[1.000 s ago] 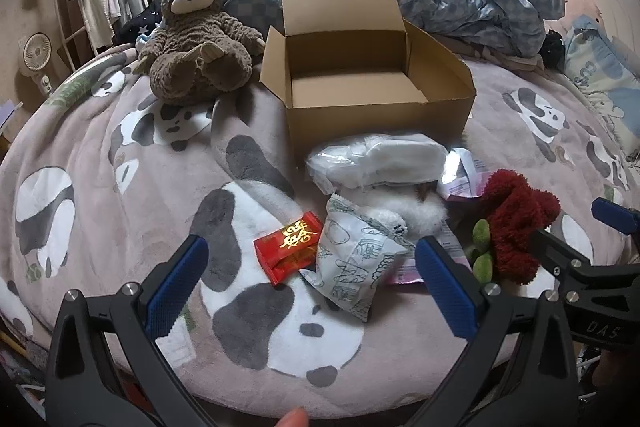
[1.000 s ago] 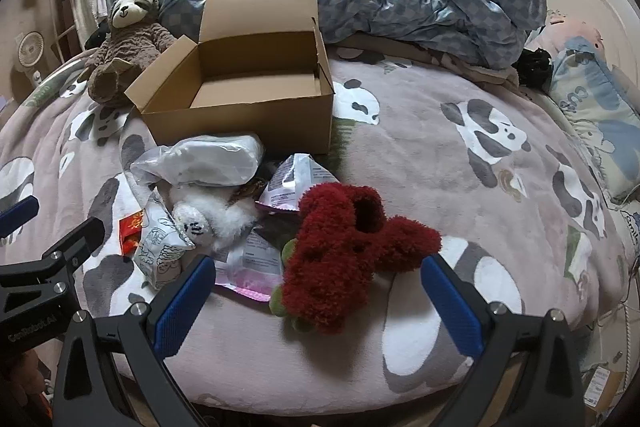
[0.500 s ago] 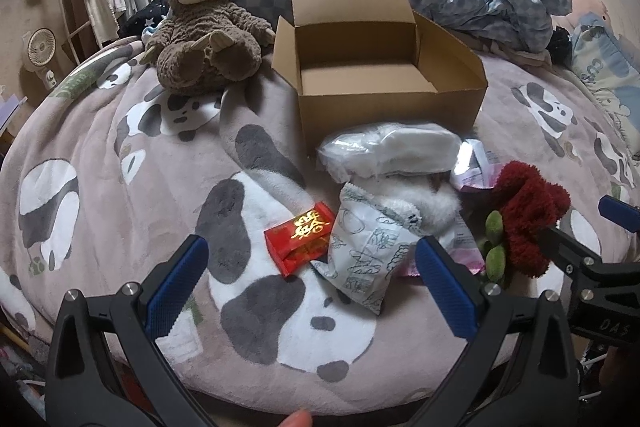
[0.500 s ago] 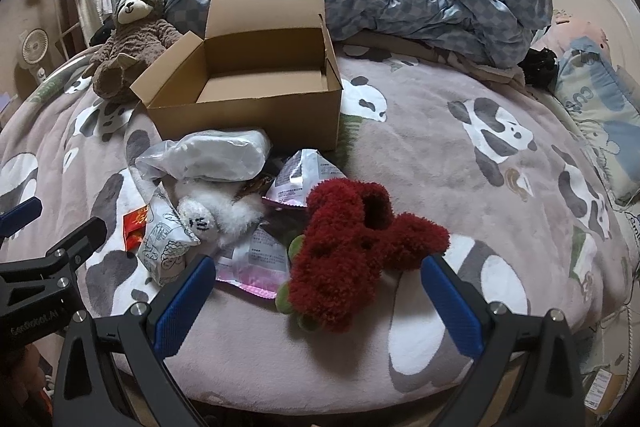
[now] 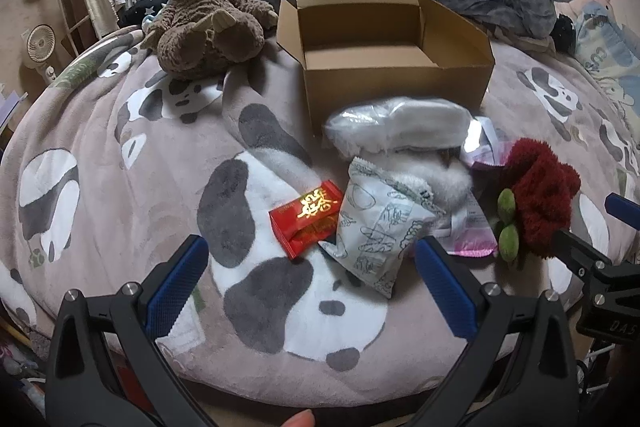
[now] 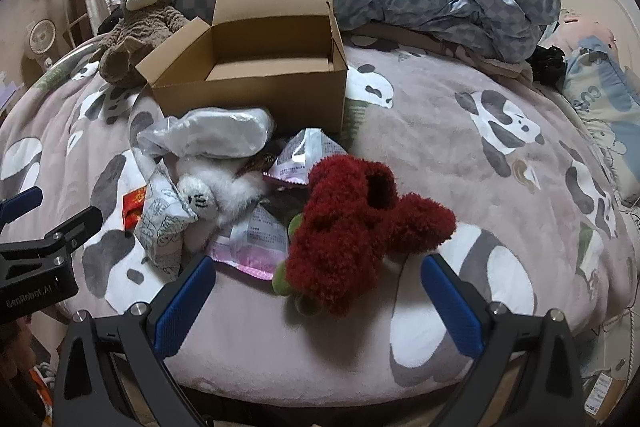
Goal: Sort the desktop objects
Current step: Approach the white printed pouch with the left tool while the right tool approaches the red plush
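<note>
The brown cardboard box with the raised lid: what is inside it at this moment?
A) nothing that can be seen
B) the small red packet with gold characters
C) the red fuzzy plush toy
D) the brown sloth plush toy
A: both wrist views look into the brown cardboard box and show only its bare floor and walls.

One open box [image 5: 392, 67], one brown sloth toy [image 5: 204, 15], one red fluffy toy [image 6: 360, 223], one white fluffy toy [image 6: 216, 195], one red packet [image 5: 306, 221], one clear bag [image 5: 400, 127]
</note>
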The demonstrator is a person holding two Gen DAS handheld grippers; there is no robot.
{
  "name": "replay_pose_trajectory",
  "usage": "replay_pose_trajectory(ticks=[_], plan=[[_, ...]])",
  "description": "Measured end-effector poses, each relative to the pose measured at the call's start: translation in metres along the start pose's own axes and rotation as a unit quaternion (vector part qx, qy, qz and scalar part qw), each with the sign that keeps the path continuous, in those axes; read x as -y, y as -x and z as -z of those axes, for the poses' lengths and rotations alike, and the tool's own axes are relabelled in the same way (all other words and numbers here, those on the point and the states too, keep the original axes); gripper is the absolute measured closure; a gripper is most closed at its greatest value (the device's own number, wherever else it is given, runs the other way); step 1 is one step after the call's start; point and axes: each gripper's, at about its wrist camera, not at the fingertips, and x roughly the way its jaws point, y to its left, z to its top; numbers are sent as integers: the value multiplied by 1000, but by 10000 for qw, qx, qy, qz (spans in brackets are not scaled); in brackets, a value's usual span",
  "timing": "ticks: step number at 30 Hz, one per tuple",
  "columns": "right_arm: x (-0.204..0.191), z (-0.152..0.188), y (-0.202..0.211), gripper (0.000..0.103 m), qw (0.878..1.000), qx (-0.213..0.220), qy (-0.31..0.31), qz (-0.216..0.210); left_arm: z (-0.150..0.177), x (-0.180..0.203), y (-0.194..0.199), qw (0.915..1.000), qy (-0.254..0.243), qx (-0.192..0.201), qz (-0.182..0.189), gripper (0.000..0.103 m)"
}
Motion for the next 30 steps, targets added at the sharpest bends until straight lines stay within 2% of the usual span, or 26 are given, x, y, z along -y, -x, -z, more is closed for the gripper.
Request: replay_pose_trajectory(ticks=[15, 21, 27, 30], plan=[[10, 28, -16, 0, 9997, -35, 245, 4, 18, 25, -25, 9989, -342, -291, 158, 0], [21, 32, -24, 0, 9999, 14, 119, -19, 22, 37, -43, 9978, -428, -450, 224, 0], [30, 29, -35, 0, 9999, 71, -51, -101, 20, 45, -58, 9974, -487, -396, 363, 0], [33, 26, -42, 0, 9999, 72, -100, -92, 17, 50, -69, 9972, -548, -413, 313, 0]])
